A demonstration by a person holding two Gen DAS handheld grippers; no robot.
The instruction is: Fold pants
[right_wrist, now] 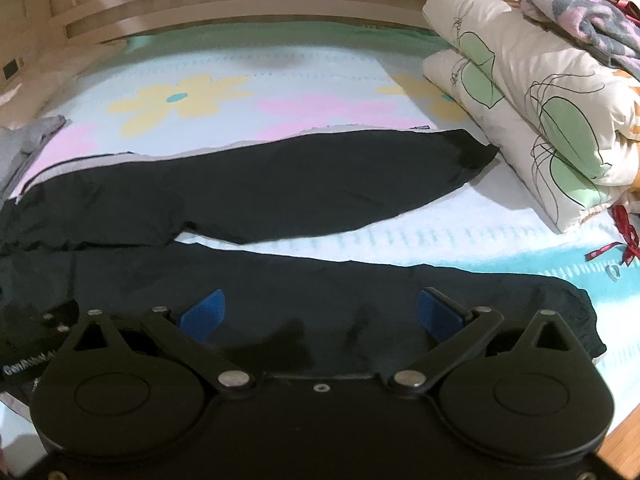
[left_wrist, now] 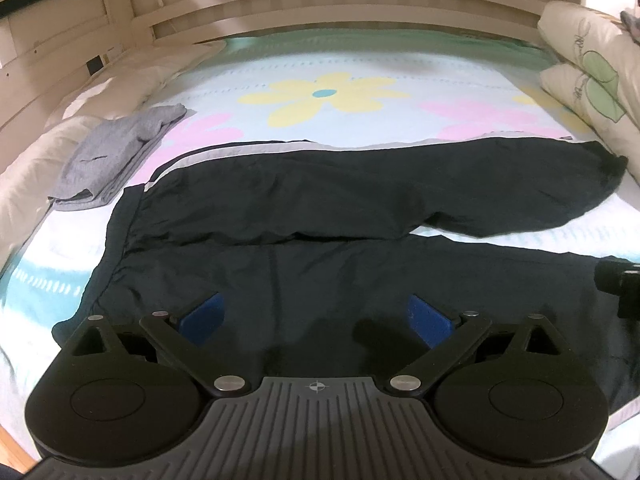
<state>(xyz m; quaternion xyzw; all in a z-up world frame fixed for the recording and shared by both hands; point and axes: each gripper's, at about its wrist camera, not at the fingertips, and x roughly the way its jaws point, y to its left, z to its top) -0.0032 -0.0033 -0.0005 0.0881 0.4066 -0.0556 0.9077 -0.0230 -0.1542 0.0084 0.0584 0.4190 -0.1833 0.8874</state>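
Black pants (left_wrist: pixel 320 196) with a grey side stripe lie spread flat on the flowered bed sheet (left_wrist: pixel 320 92), waistband to the left, both legs running right with a gap between them. My left gripper (left_wrist: pixel 314 314) is open, its blue pads (left_wrist: pixel 202 316) over the near leg close to the waist. My right gripper (right_wrist: pixel 320 312) is open over the near leg (right_wrist: pixel 360 280) further toward its cuff. Both are empty. The far leg (right_wrist: pixel 280 184) ends near the pillows. Part of the right gripper (left_wrist: pixel 620 280) shows at the left wrist view's right edge.
A folded grey garment (left_wrist: pixel 116 156) lies at the left of the bed beside a cream duvet (left_wrist: pixel 48 148). Stacked pillows (right_wrist: pixel 540 100) with clothes on top stand at the right. The wooden headboard (left_wrist: pixel 320 12) is behind. Red ribbon (right_wrist: pixel 624 236) lies near the right edge.
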